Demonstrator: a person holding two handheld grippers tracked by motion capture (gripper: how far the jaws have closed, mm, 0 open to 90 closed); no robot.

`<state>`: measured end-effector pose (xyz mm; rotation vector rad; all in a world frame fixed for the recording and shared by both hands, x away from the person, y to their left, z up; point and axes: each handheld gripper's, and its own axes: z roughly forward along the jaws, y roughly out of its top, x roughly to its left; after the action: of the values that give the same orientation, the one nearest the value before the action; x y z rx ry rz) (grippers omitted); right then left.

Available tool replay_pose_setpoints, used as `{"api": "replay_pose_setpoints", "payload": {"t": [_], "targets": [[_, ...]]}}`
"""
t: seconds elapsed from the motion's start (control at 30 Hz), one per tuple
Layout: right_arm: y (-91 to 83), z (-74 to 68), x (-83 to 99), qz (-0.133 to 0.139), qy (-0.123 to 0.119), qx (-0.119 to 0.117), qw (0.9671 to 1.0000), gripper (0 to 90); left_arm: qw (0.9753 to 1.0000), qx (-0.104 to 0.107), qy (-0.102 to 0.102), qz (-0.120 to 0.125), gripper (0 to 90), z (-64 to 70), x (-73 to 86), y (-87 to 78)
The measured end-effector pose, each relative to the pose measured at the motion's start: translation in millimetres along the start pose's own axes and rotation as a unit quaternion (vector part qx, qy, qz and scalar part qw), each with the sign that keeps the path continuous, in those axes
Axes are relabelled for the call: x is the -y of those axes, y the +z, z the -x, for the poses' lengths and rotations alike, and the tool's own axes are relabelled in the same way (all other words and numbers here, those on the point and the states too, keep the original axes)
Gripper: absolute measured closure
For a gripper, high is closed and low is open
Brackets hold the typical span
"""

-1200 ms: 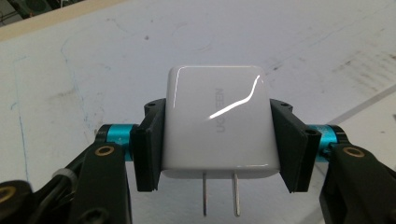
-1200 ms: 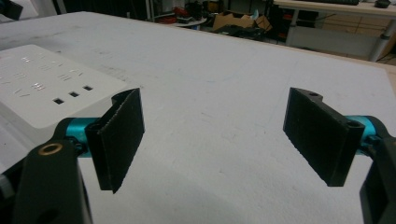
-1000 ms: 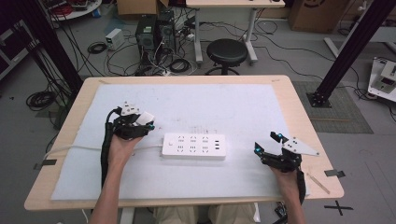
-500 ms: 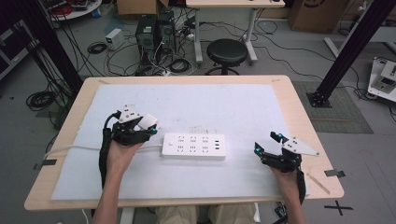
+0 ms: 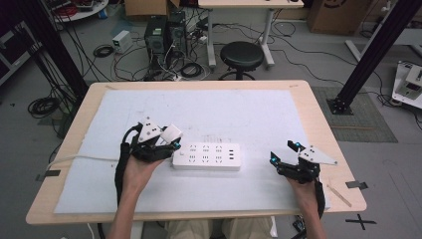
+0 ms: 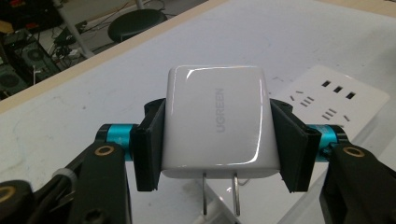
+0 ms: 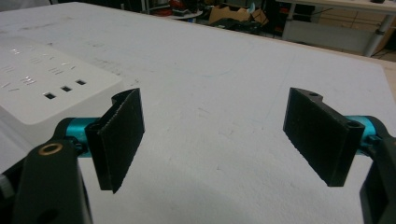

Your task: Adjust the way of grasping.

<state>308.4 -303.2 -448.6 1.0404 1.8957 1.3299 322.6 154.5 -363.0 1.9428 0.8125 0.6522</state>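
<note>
High view: at a wooden table (image 5: 318, 107) covered by a white mat (image 5: 234, 112), the left gripper (image 5: 171, 141) holds a white charger (image 5: 170, 133) just above the left end of a white power strip (image 5: 206, 157), which lies flat near the middle of the mat, closer to the near edge than the far one. The left gripper view shows the jaws clamped on the charger's (image 6: 215, 122) two flat sides, its two metal prongs (image 6: 220, 193) pointing down toward the mat, with the strip's (image 6: 343, 95) sockets just beyond to the right; whether the prongs touch the strip cannot be told. The right gripper (image 5: 282, 152) rests toward the table's near right corner, well apart from the strip's right end, jaws spread wide and holding nothing. In the right gripper view its two black pads (image 7: 122, 135) stand far apart over bare mat, the strip (image 7: 44, 86) lying off to the left. A white cable (image 5: 79, 158) runs from the strip's left end toward the table's left edge.
</note>
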Motion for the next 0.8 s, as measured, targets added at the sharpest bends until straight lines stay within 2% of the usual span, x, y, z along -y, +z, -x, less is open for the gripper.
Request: {"api": "replay_pose_setpoints", "payload": {"t": [0.1,0.13,0.17,0.2,0.3,0.37,0.4,0.43,0.47,0.53,0.57,0.6,0.63,0.67,0.73,0.8], "targets": [[0.4,-0.4,-0.3,-0.003,0.0,-0.002,1.0,21.0,0.9999,0.0,0.012,0.002,42.4,5.3,-1.3,1.4],[0.5,-0.5,-0.4,-0.005,0.0,-0.003,1.0,21.0,0.9996,-0.001,0.027,0.007,42.4,9.6,-2.4,2.1],[0.5,-0.5,-0.4,-0.005,0.0,-0.003,1.0,21.0,0.9996,-0.001,0.027,0.007,42.4,9.6,-2.4,2.1],[0.8,-0.7,-0.5,-0.005,0.001,-0.004,1.0,20.9,0.9985,-0.004,0.053,0.014,42.4,15.2,-3.6,1.6],[0.5,-0.4,-0.4,-0.005,0.001,-0.004,1.0,21.0,0.9962,-0.015,0.081,0.028,42.4,22.7,-2.8,-0.8],[0.4,-0.2,-0.5,-0.004,0.003,-0.004,1.0,21.0,0.9962,-0.015,0.081,0.028,42.4,22.7,-2.8,-0.8],[0.0,0.4,-0.4,-0.002,0.005,-0.003,1.0,21.0,0.9943,-0.017,0.097,0.041,42.4,25.8,0.5,-3.8],[0.0,0.4,-0.4,-0.002,0.005,-0.003,1.0,21.0,0.9943,-0.017,0.097,0.041,42.4,25.8,0.5,-3.8],[-0.3,0.4,-0.4,-0.002,0.009,-0.004,1.0,21.0,0.9919,-0.021,0.115,0.048,42.4,28.9,3.1,-6.8],[0.1,3.1,-0.8,-0.003,0.019,-0.005,0.9998,21.0,0.9896,-0.024,0.13,0.056,42.4,32.1,4.4,-9.1],[0.1,3.1,-0.8,-0.003,0.019,-0.005,0.9998,21.0,0.9896,-0.024,0.13,0.056,42.4,32.1,4.4,-9.1],[0.4,4.2,-1.0,-0.005,0.026,-0.008,0.9996,21.0,0.9866,-0.028,0.147,0.065,42.4,36.0,5.0,-11.2],[0.7,5.0,-1.1,-0.004,0.025,-0.011,0.9996,21.0,0.9851,-0.03,0.155,0.068,42.4,38.2,5.2,-11.8],[0.7,5.0,-1.1,-0.004,0.025,-0.011,0.9996,21.0,0.9851,-0.03,0.155,0.068,42.4,38.2,5.2,-11.8],[1.0,4.4,-1.6,-0.007,0.025,-0.016,0.9995,20.9,0.9806,-0.036,0.18,0.07,42.4,43.1,5.6,-11.5],[1.3,3.9,-1.8,-0.007,0.024,-0.019,0.9995,20.9,0.9806,-0.036,0.18,0.07,42.4,43.1,5.6,-11.5]]}}
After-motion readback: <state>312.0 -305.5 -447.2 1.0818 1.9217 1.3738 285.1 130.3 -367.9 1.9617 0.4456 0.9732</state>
